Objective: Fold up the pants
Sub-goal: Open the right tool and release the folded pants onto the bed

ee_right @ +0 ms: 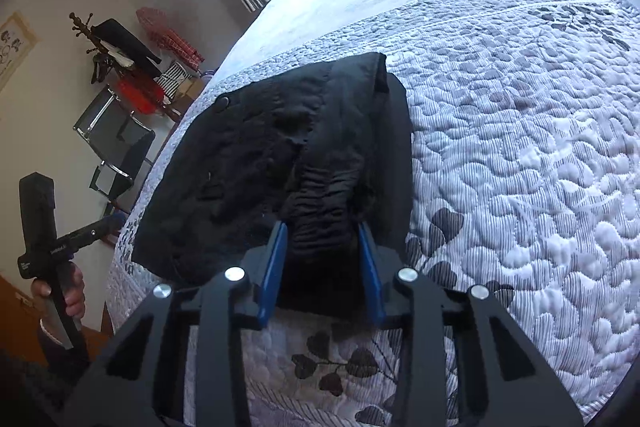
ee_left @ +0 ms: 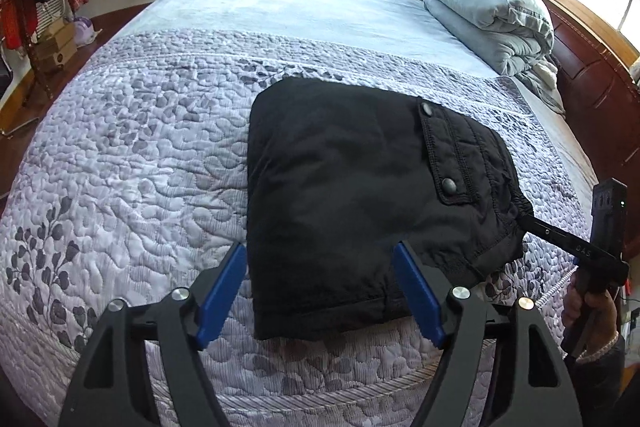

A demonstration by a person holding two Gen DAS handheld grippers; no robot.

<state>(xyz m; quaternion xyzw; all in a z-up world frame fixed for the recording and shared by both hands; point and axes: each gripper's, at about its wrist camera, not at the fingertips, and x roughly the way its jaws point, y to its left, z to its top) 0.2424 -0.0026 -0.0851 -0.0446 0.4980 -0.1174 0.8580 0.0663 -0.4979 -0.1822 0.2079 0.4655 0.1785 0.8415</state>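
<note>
A pair of black pants (ee_left: 352,195), folded into a compact bundle, lies on a grey-and-lilac quilted bedspread (ee_left: 132,163) with a leaf pattern, near the foot edge of the bed. In the left wrist view, the top of the bundle shows a pocket flap (ee_left: 444,155) with two round snaps, and the gathered elastic waistband (ee_left: 500,179) runs down the bundle's right edge. The left gripper (ee_left: 320,291) hovers at the near edge of the bundle with its blue-padded fingers (ee_left: 222,297) spread wide; one finger is over the quilt just left of the pants, the other over the fabric, and neither grips anything. In the right wrist view, the right gripper (ee_right: 326,267) has its blue fingers (ee_right: 274,269) on either side of the bunched waistband (ee_right: 320,211), with the fabric filling the gap between them; it appears to be pinching the cloth, though the dark material makes the contact hard to confirm. From the left wrist view, that gripper's tip (ee_left: 532,223) meets the waistband at the bundle's right corner. Folded pale-blue bedding (ee_left: 484,11) is stacked at the far side of the bed by a dark wooden headboard (ee_left: 588,79). A coat rack (ee_right: 104,43) draped with clothes stands against the wall.
</note>
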